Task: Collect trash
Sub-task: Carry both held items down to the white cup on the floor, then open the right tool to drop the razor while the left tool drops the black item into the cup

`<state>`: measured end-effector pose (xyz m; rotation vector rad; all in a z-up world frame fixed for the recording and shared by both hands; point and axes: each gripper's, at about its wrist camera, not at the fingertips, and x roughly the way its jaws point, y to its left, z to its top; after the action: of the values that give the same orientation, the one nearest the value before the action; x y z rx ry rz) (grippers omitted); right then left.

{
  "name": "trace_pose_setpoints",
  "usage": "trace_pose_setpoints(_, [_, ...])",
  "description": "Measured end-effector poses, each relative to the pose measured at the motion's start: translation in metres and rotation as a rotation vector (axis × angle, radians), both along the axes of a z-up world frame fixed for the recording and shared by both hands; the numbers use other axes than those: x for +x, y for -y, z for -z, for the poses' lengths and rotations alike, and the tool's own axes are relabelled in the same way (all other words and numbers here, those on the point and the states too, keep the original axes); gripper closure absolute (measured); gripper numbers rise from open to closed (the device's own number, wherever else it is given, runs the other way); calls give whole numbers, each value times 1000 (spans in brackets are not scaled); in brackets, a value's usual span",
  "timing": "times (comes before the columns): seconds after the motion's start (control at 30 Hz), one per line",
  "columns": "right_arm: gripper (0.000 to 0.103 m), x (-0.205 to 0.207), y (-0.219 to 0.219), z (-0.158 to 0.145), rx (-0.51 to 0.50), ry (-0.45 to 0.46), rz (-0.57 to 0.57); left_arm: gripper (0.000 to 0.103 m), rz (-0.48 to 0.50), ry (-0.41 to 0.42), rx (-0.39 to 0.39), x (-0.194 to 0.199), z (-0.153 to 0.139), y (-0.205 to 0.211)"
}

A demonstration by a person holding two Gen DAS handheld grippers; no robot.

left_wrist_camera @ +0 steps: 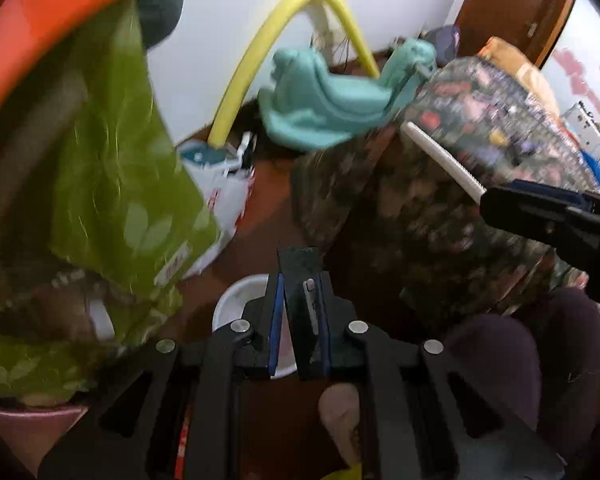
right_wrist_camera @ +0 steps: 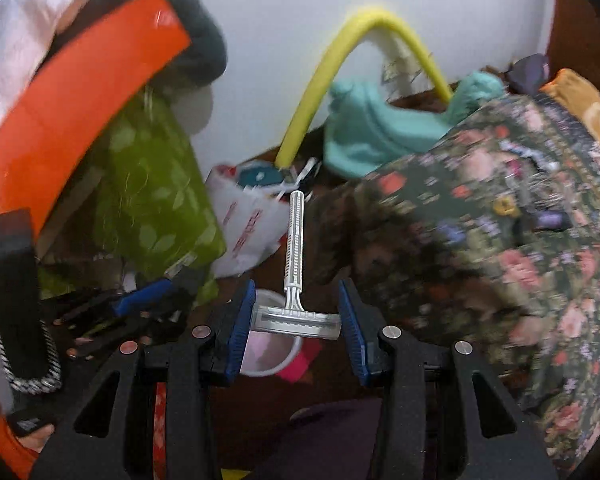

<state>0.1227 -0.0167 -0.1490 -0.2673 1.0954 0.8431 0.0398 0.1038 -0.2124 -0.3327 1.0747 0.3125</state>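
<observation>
I have the disposable razor [right_wrist_camera: 296, 264] in my right gripper [right_wrist_camera: 296, 316]: its head sits crosswise between the two blue pads, clamped at both ends, with the handle pointing straight away from me. In the left wrist view the same razor [left_wrist_camera: 444, 160] sticks out of the right gripper [left_wrist_camera: 548, 216] at the right edge, held in the air above the floor, so this piece of trash is picked up but not yet dropped anywhere.

My left gripper [left_wrist_camera: 300, 308] has its pads brought nearly together, and I can't make out anything held between them. Just below both grippers a white cup [right_wrist_camera: 272, 352] with a pinkish inside stands on the brown floor [left_wrist_camera: 268, 216]; I judge it is likely the next thing to collect. Beyond it lies a crumpled white wrapper with red print [right_wrist_camera: 244, 224], and to the left a green leaf-patterned bag [left_wrist_camera: 128, 168] hangs from an orange rim [left_wrist_camera: 32, 32]. I take that bag to be where the trash goes, though its opening is not shown clearly. A floral blanket [right_wrist_camera: 500, 240] fills the right side.

So: one item in hand, delivery pending, at least the cup and wrapper left.
</observation>
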Motion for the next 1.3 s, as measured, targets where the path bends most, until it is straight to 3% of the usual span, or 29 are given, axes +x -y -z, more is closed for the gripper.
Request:
trace_pose_setpoints(0.17, [64, -6, -26, 37, -51, -91, -46, 88, -39, -83, -81, -9, 42, -21])
trace_pose_setpoints(0.5, [64, -9, -74, 88, -131, -225, -115, 88, -116, -178, -200, -23, 94, -52])
trace_pose_setpoints(0.63, [63, -6, -87, 95, -119, -273, -133, 88, -134, -174, -222, -22, 99, -60])
trace_pose_setpoints(0.7, [63, -4, -91, 97, -107, -292, -144, 82, -153, -185, -236, -18, 102, -64])
trace_pose_setpoints(0.77, [57, -4, -95, 99, -115, -313, -153, 70, -165, -208, -244, -16, 107, -68])
trace_pose_setpoints(0.87, [51, -4, -96, 101, -133, -311, -153, 69, -172, -220, -221, -17, 108, -70])
trace_pose_setpoints(1.3, [51, 3, -69, 77, -90, -252, -110, 69, -146, -179, -207, -8, 81, -55])
